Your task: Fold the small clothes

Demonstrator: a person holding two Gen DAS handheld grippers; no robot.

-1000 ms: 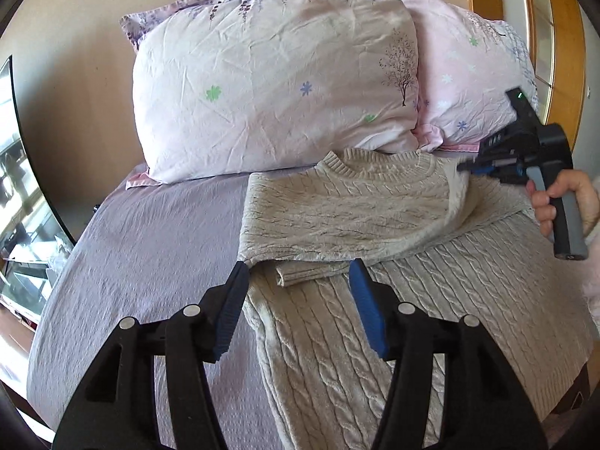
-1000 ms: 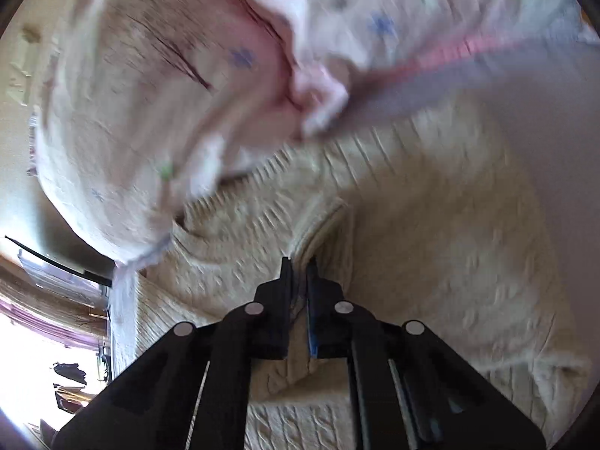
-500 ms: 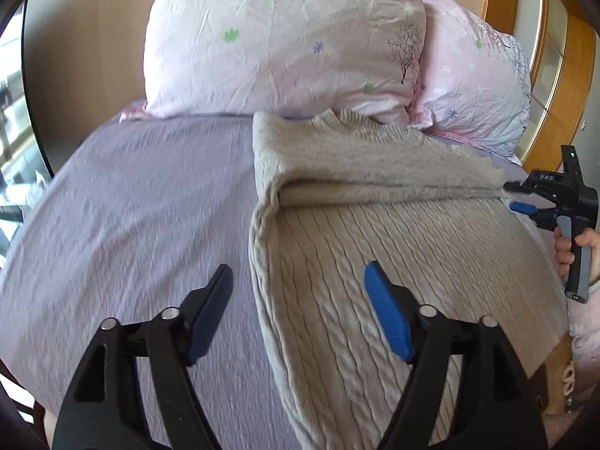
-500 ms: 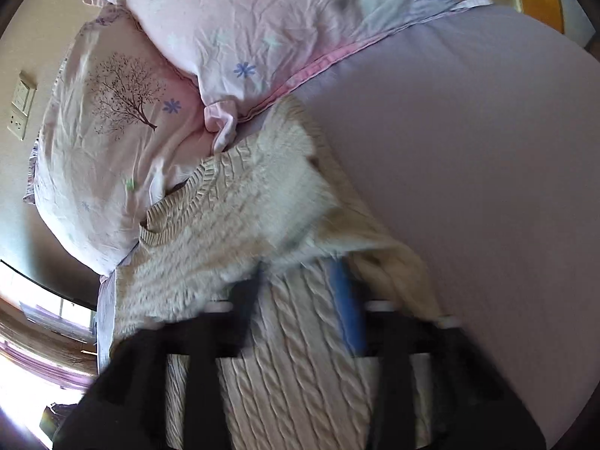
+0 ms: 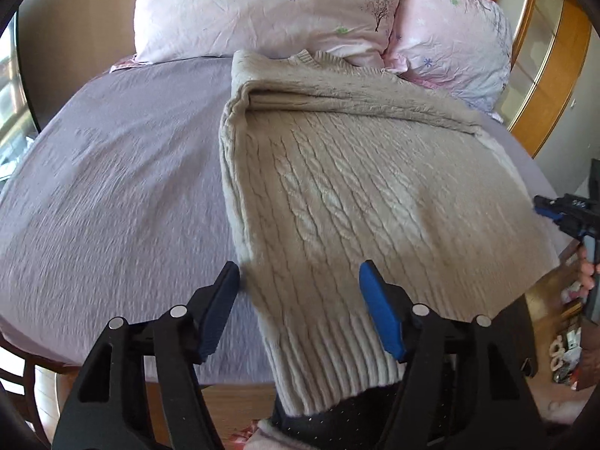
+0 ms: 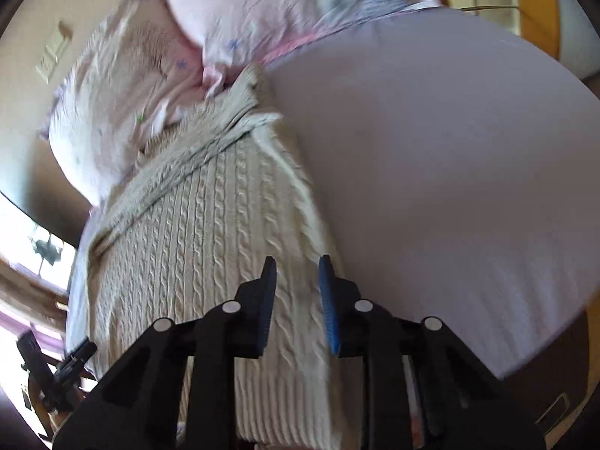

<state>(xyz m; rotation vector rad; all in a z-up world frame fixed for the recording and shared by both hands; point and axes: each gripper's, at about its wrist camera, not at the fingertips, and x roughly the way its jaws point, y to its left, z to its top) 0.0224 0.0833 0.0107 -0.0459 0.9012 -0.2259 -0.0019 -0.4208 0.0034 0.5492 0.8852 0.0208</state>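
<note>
Here the left gripper [image 5: 298, 292] hangs with jaws spread wide, holding nothing; the beige cable-knit sweater's [image 5: 356, 195] ribbed hem lies right between and beneath them. Beyond, its folded-over sleeves and collar meet two pink floral pillows [image 5: 262, 11]. The right gripper [image 6: 296, 300], jaws parted and empty, hovers over the sweater's [image 6: 210, 247] right edge on the lilac bedsheet [image 6: 450, 187].

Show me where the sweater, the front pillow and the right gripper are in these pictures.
sweater [image 5: 337, 195]: left wrist view, on the cable-knit front panel.
front pillow [image 5: 270, 11]: left wrist view, on the middle of its pink case.
right gripper [image 6: 296, 300]: right wrist view, midway between its two fingertips, which stand apart above the sweater.
</note>
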